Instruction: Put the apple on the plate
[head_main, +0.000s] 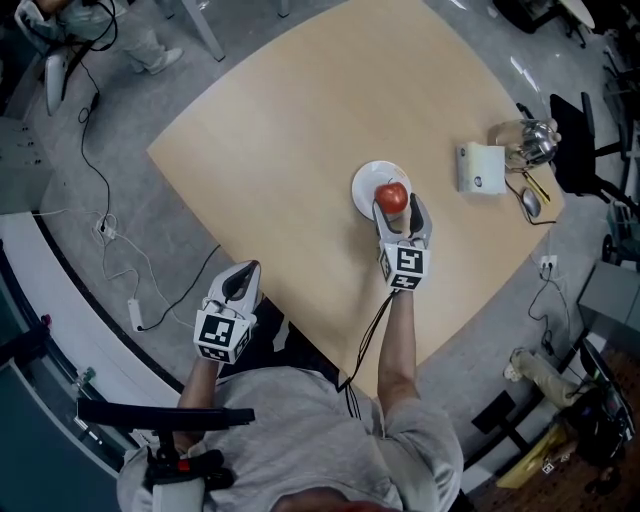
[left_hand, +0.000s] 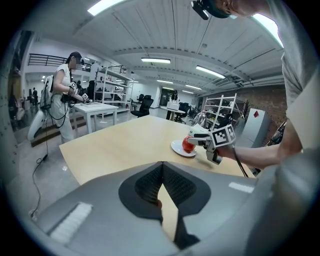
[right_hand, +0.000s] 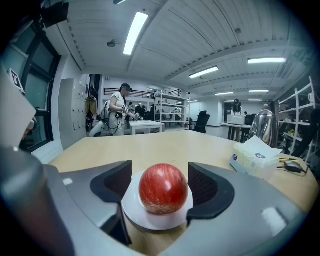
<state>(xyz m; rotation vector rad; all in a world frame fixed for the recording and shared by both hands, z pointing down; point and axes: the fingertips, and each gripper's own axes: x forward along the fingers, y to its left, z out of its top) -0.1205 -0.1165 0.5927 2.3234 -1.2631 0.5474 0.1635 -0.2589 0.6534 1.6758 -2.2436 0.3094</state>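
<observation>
Grey plastic left gripper (head_main: 243, 272) hangs just off the near edge of the one pale wooden table (head_main: 300, 130), its ribbed black pads pressed together on nothing. One round white plate (head_main: 364, 184) sits mid-table, with one glossy red apple (head_main: 391, 195) resting on it. The right gripper (head_main: 398, 215) straddles that apple, pads spread, not squeezing. Further right there's one white tissue box (head_main: 480, 168), then something shiny (head_main: 530, 140), metal or glass, which I honestly can't make out.

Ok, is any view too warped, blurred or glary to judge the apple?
Right gripper view: fisheye bends the edges, yet the apple and plate are sharp at centre, with one small highlight. Left gripper view: heavily warped, apple tiny. Head view: evenly lit, apple clear.
</observation>
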